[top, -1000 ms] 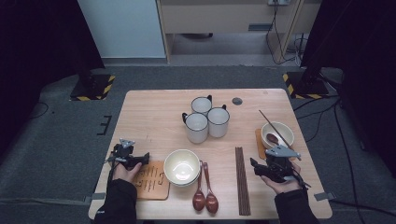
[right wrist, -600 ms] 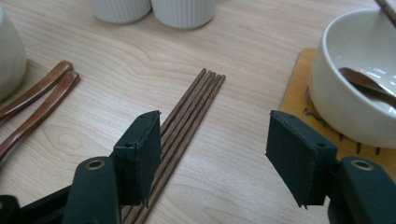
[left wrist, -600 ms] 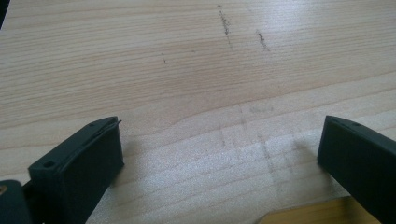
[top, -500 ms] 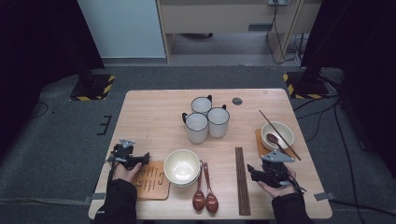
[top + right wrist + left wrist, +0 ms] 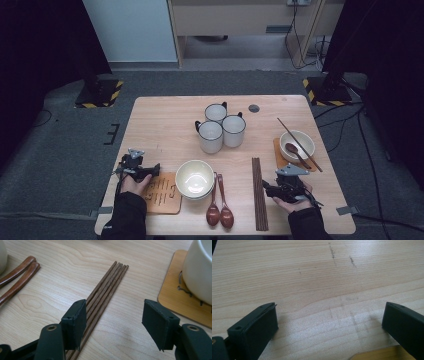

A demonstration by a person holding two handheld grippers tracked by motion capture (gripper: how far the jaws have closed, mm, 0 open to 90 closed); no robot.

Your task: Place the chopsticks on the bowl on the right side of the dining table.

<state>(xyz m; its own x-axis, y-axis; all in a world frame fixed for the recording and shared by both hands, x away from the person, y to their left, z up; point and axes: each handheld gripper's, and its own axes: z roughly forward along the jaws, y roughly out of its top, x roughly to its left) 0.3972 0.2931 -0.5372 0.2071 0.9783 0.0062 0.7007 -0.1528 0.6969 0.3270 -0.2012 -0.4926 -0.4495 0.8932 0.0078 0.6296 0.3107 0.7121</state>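
Movement since earlier frames: right tool (image 5: 270, 190) has drawn back from beside the bowl on the right coaster toward the near edge and swung leftward, so that it now points at the chopstick bundle (image 5: 258, 192); left tool (image 5: 150, 171) has held its place.
Step in hand: judged as the approach to a pick of chopsticks; no contact made yet (the bundle lies flat and undisturbed).
Right tool state: jaws wide apart, nothing between them; in the right gripper view (image 5: 112, 322) the left jaw stands over the bundle (image 5: 105, 293) and the right jaw over bare wood.
Left tool state: jaws wide apart (image 5: 329, 322), hovering over bare desk (image 5: 312, 282); a corner of the near coaster (image 5: 161, 192) shows just beside its right jaw; idle by appearance.
Task item location: bundle lies lengthwise on the desk between the two wooden spoons (image 5: 219, 202) and the right coaster (image 5: 278, 152); its far tips point toward the mugs (image 5: 220, 127).
Next move calls for: shifting the right tool left until the sticks sit between the jaws, lowering to the wood, then closing; separating a pair from the tight bundle looks the delicate part.
Edges: desk's near edge lies close behind the right hand (image 5: 295, 202); right coaster with its bowl (image 5: 297, 144) sits near the right jaw, a possible knock.
Open room: bare wood between bundle and coaster; spoons near but apart on the left; cream bowl (image 5: 194, 178) beyond them.
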